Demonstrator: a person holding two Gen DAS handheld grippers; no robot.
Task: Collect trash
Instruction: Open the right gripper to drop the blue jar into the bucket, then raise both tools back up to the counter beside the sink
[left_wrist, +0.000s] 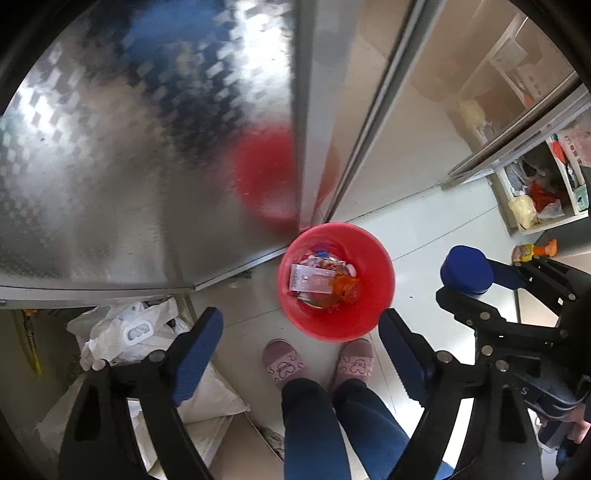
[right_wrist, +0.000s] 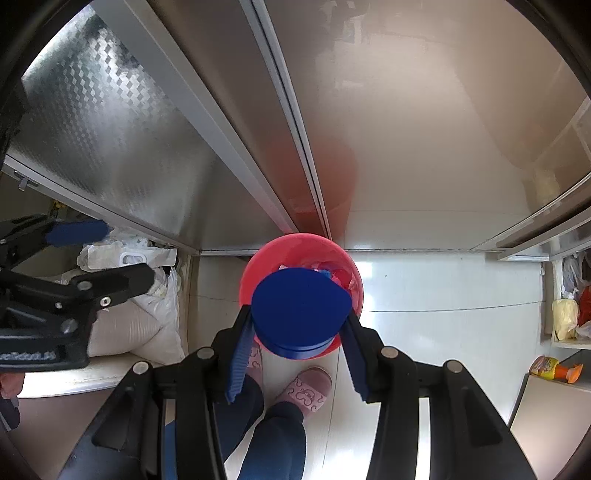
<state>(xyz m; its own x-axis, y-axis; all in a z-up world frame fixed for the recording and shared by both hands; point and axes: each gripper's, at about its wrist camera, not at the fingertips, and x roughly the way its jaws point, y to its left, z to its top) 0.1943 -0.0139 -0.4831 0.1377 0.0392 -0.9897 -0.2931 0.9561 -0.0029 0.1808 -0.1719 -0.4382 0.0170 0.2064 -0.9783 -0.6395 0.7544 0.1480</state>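
**Jaws over the red bucket**

Jaws of the right gripper (right_wrist: 297, 354) are closed on a blue lid (right_wrist: 300, 314), held above the near rim of the red bucket (right_wrist: 354, 280). The left gripper (left_wrist: 301, 354) hangs with its jaws spread wide and nothing between them, the bucket (left_wrist: 373, 266) showing in the gap. Wrappers (left_wrist: 325, 280) lie inside the bucket, which stands on the pale floor (right_wrist: 443, 295) against the foot of a metal cabinet (left_wrist: 129, 147), just beyond the pink slippers (left_wrist: 282, 363). White bags (right_wrist: 147, 321) crowd the left side; open floor stretches right toward a shelf (right_wrist: 565, 343) and a yellow bottle (right_wrist: 554, 367).
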